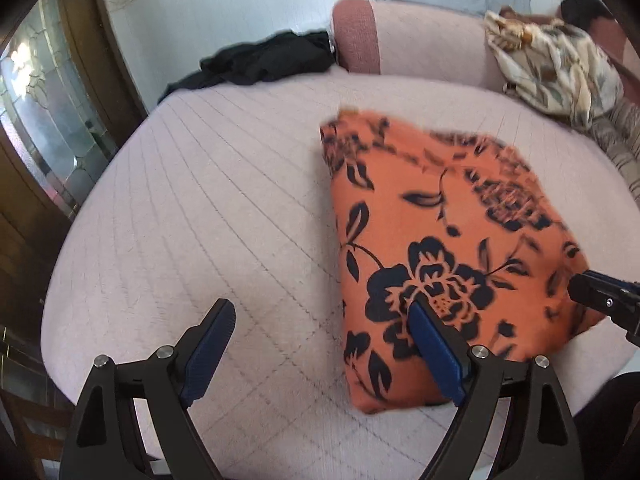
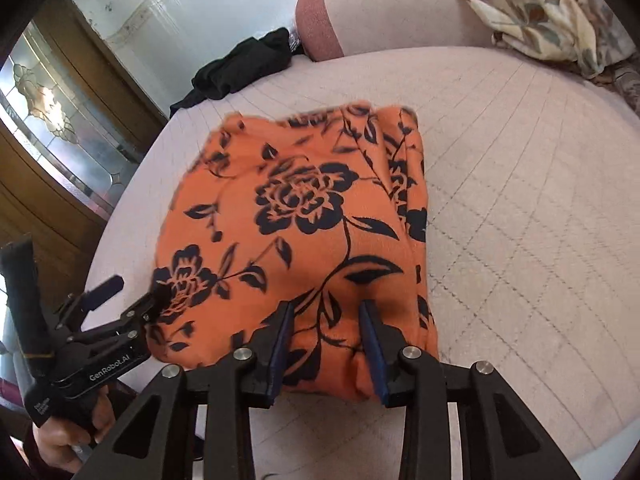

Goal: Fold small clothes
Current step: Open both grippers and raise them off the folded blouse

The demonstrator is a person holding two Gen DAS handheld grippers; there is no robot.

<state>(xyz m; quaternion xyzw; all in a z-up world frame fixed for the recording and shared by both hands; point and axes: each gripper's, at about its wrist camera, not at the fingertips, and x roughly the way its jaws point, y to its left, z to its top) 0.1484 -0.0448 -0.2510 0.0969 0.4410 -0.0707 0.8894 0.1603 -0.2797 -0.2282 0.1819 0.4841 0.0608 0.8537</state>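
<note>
A folded orange cloth with black flowers (image 1: 448,240) (image 2: 304,240) lies on the pale pink quilted bed (image 1: 200,200). My left gripper (image 1: 320,316) stands wide open at the cloth's left edge. Its right finger (image 1: 432,340) hangs over the fabric and its left finger is over bare quilt, with nothing gripped. From the right wrist view the left gripper (image 2: 132,292) shows open beside the cloth, held by a hand (image 2: 68,440). My right gripper (image 2: 326,316) sits at the cloth's near edge, its jaws narrow, and a thick fold fills the gap between the pads. The right gripper's tip (image 1: 600,300) meets the cloth's right corner.
A crumpled black garment (image 1: 272,60) (image 2: 240,68) lies at the bed's far left. Behind it runs a pink bolster (image 1: 420,40), and a cream leaf-patterned cloth (image 1: 556,68) (image 2: 552,12) is heaped at the far right. A wooden cabinet with glass doors (image 1: 48,120) stands left of the bed.
</note>
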